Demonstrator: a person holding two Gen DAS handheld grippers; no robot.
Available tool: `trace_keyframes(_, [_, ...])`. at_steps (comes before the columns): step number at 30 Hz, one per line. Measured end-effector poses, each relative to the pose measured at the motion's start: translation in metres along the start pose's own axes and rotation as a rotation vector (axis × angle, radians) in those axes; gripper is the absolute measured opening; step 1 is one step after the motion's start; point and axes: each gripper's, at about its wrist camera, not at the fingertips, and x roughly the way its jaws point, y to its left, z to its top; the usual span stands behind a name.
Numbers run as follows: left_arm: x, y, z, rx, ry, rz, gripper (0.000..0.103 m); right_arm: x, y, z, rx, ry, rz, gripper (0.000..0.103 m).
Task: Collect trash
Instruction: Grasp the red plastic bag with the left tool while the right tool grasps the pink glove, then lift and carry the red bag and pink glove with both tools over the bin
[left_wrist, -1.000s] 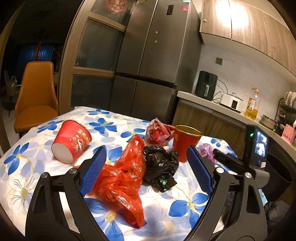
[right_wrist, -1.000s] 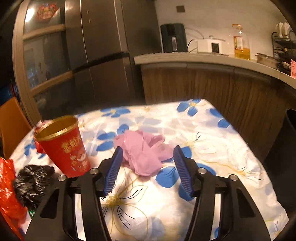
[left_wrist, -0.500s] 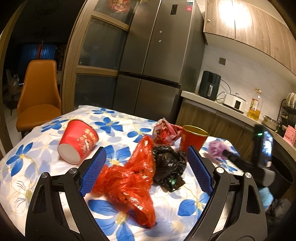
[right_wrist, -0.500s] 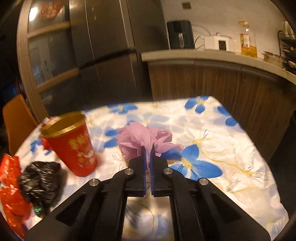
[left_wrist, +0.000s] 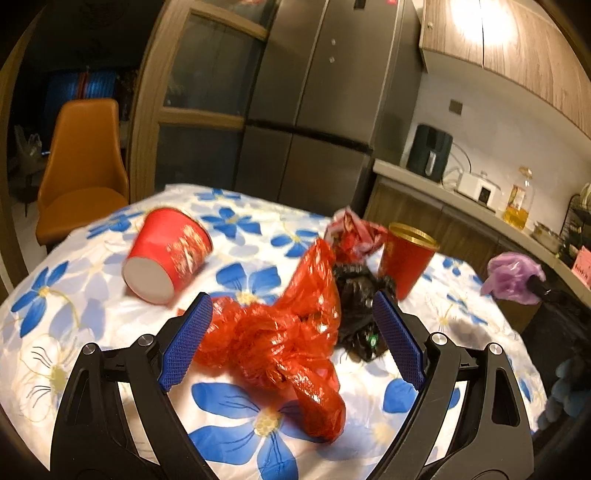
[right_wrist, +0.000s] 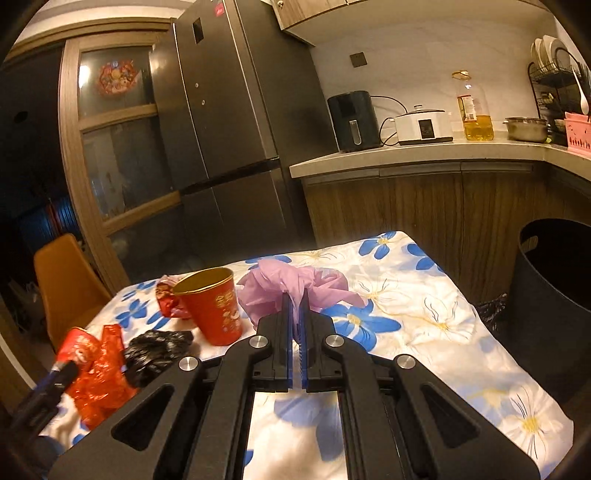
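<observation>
Right tongs (right_wrist: 295, 306) clenching the purple bag (right_wrist: 291, 291), now lifted off the table (right_wrist: 424, 332); a second ago they were straddling it, jaws apart.
Left tongs (left_wrist: 291, 332) hanging released, jaws wide, over the red bag (left_wrist: 284, 332), nearer than before. Black bag (left_wrist: 354, 295), upright red cup (left_wrist: 406, 266) and tipped red cup (left_wrist: 166, 262) lying beyond. Dark bin (right_wrist: 554, 288) standing just past the table's right edge, open floor between.
</observation>
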Motion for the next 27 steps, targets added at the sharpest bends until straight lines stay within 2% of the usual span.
trace_keyframes(3, [0.008,-0.001,-0.004,0.009,0.053,-0.012,0.081,-0.010,0.000,0.000,0.001,-0.010,0.007,0.004])
trace_keyframes(8, [0.019,-0.002,-0.010,0.023,0.125,0.003,0.057,-0.019,0.000,-0.001,0.005,-0.013,0.018,0.004])
trace_keyframes(14, [0.022,0.001,-0.016,0.018,0.177,-0.006,0.039,-0.030,0.002,-0.001,0.004,-0.019,0.031,0.004])
trace_keyframes(22, [0.009,0.001,-0.020,0.030,0.160,-0.010,0.025,-0.041,0.004,-0.001,-0.003,-0.022,0.043,0.003])
trace_keyframes(27, [-0.009,0.001,-0.016,0.020,0.122,-0.028,0.023,-0.050,0.009,0.000,-0.012,-0.036,0.049,0.003])
